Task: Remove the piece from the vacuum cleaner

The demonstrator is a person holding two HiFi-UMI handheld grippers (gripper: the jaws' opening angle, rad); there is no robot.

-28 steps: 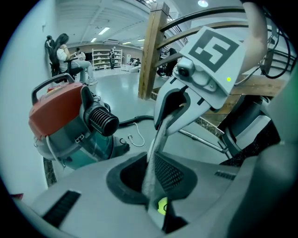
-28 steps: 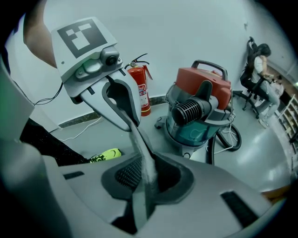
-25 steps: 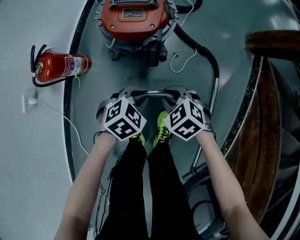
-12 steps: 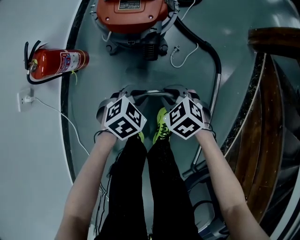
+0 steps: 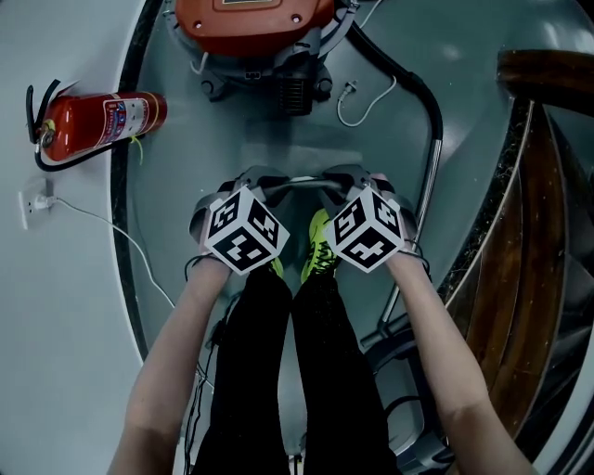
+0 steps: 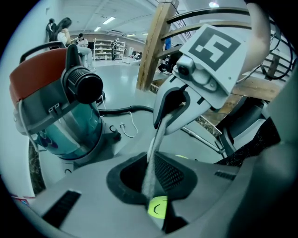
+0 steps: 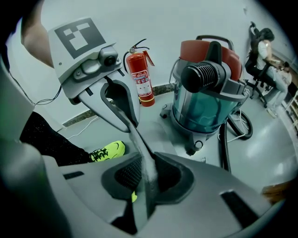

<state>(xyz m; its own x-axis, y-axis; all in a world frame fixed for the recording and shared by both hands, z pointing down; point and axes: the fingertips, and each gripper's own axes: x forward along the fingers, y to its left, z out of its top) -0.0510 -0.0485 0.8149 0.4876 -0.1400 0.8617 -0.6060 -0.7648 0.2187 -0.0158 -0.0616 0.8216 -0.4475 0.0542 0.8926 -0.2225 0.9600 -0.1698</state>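
Head view looks down on a person standing with both arms held forward, the left gripper (image 5: 263,184) and the right gripper (image 5: 341,182) level with each other and facing inward above a pair of neon-yellow shoes (image 5: 320,247). A thin pale strip (image 5: 295,184) spans the gap between them. In the left gripper view the jaws stand close together with one end of that strip clamped between the dark pads, and the right gripper view shows the same at the other end: jaws nearly closed, pinching the strip.

The vacuum cleaner (image 5: 252,23) sits on the grey floor ahead of the person's feet, well apart from both grippers and touched by neither. It has an orange lid over a clear teal drum, and a black ribbed stub (image 7: 205,74) sticks out of its front just under the lid. A black hose (image 5: 408,88) curves away from its side to a metal wand (image 5: 429,190) lying on the floor at the right. A red fire extinguisher (image 5: 97,122) lies on its side to the left of the vacuum, and a wooden staircase (image 5: 529,232) rises at the right
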